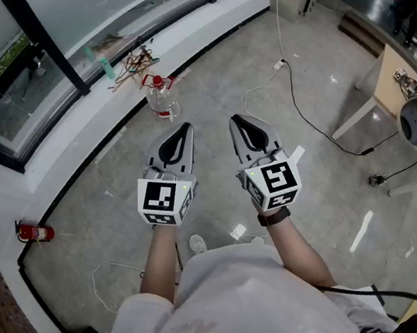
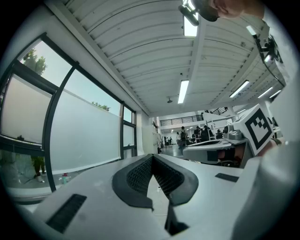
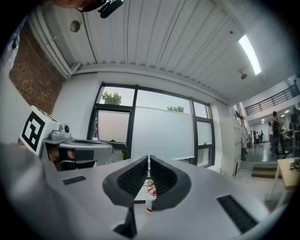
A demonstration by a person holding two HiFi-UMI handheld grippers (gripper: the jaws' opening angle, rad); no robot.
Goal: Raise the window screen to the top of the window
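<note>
Window (image 1: 31,88) well ahead across the floor. Window screen (image 3: 161,133) hangs low over the middle pane, untouched. Left gripper (image 1: 184,128) jaws together, right gripper (image 1: 235,120) jaws a hair apart, both w/ nothing in them. Risk: stepping in, feet may hit bottle (image 1: 162,98); thin screen edge could slip a weak pinch.

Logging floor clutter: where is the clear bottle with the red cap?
Head view: the bottle stands on the floor ahead of the left tool, just below the window ledge.
</note>
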